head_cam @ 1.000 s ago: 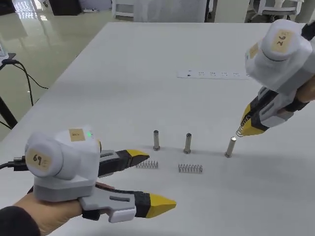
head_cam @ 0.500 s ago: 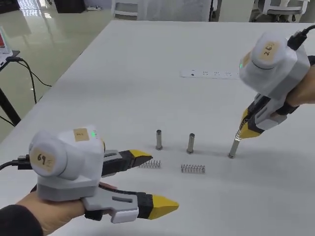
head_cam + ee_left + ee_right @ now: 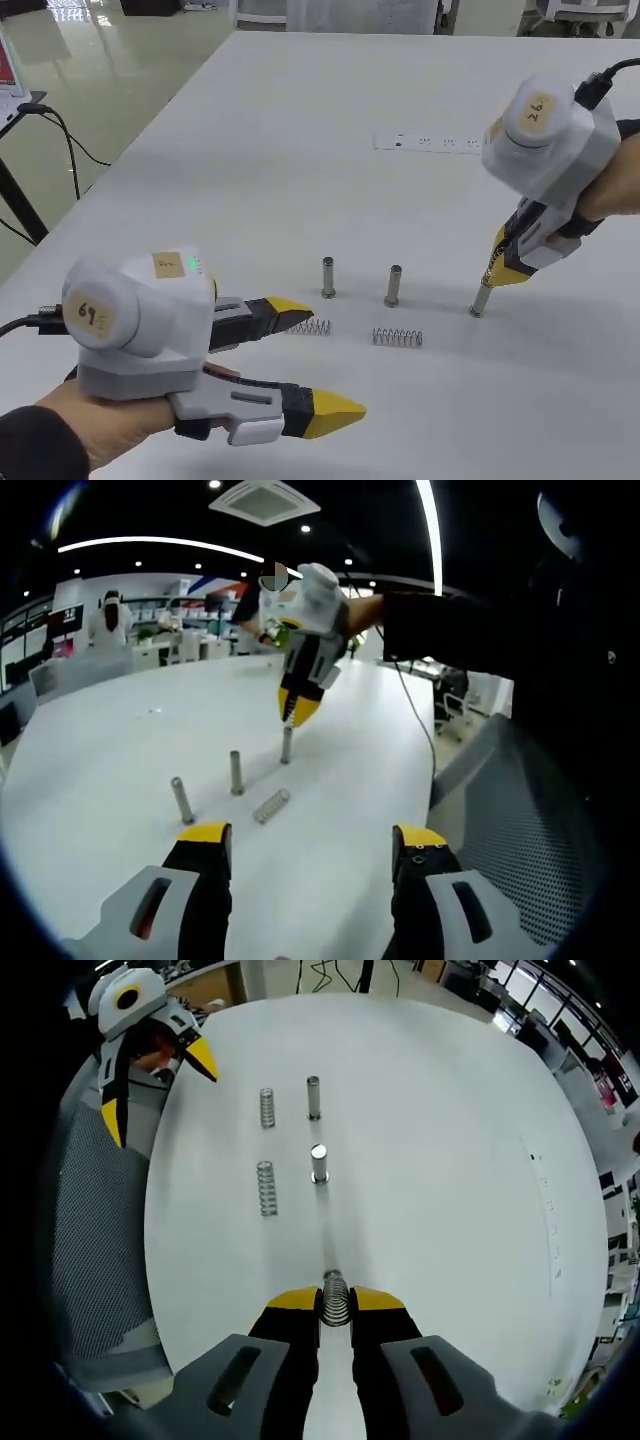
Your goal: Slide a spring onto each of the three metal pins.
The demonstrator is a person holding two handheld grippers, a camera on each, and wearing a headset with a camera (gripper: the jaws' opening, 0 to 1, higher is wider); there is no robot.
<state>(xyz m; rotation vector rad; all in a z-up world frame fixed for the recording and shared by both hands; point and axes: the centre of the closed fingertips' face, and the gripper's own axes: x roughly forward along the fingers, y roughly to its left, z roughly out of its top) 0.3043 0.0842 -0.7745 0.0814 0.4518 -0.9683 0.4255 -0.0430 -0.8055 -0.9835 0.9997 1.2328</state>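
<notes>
I log: tag "69" (image 3: 88,316) on left gripper (image 3: 335,358), jaws apart, near side. Tag "26" (image 3: 535,108) on right gripper (image 3: 505,272), jaws clamped on a spring (image 3: 337,1298), its lower end at the top of the right pin (image 3: 480,300). Two loose springs (image 3: 398,337) lie just near of the other pins (image 3: 393,285).

Head view looked down & fwd over table (image 3: 300,130). L & R gripper views faced each other, low & close; all 3 shared pins (image 3: 393,285).

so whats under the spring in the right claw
A metal pin stands upright on the table right under the spring. The tips of the right claw hide whether the spring's end is over the pin's top.
</notes>
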